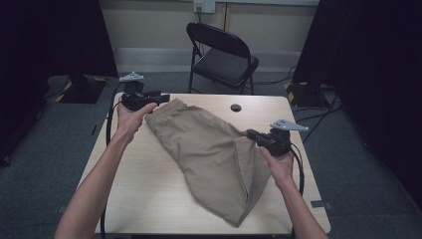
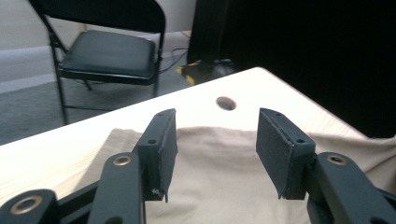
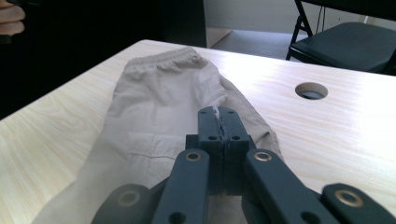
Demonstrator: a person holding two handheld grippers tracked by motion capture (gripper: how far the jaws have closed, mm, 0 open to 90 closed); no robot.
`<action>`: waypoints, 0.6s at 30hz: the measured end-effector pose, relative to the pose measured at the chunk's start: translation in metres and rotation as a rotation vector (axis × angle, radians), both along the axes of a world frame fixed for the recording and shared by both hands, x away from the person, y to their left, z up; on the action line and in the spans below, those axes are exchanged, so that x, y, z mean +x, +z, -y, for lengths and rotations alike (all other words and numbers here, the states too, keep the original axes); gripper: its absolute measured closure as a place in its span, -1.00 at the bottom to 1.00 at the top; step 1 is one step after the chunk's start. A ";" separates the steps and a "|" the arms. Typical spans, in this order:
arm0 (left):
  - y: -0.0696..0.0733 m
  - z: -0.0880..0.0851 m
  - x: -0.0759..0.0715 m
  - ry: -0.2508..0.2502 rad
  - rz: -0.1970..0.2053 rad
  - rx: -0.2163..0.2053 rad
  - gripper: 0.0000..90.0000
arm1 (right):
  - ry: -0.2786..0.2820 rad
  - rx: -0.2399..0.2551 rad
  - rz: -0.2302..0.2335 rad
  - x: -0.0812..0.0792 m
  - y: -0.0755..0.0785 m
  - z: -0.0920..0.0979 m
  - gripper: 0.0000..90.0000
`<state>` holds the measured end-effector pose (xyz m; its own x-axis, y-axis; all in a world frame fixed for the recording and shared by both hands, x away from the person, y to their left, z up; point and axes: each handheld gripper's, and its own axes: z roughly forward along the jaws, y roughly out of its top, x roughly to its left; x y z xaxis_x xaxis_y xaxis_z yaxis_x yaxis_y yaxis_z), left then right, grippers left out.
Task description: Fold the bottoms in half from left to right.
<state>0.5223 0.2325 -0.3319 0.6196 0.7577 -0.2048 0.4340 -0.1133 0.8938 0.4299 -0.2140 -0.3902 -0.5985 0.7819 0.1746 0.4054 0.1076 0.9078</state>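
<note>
The tan shorts are laid flat in the middle of the table, with one end close to the near edge and the waistband up toward the far left corner. At that far left corner the left gripper is held just past the waistband; its jaws are spread apart and nothing is caught between them. Near the right edge, the right gripper is pinched tight on a fold of the shorts' cloth.
</note>
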 end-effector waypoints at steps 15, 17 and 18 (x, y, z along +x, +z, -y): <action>-0.024 -0.017 -0.025 0.002 -0.024 0.031 0.04 | -0.098 -0.032 -0.029 0.006 -0.013 0.033 0.75; -0.026 -0.017 -0.027 0.004 -0.022 0.041 0.03 | -0.110 -0.034 -0.027 0.005 -0.013 0.037 0.70; -0.027 -0.017 -0.028 0.003 -0.021 0.044 0.03 | -0.121 -0.036 -0.023 0.004 -0.012 0.038 0.66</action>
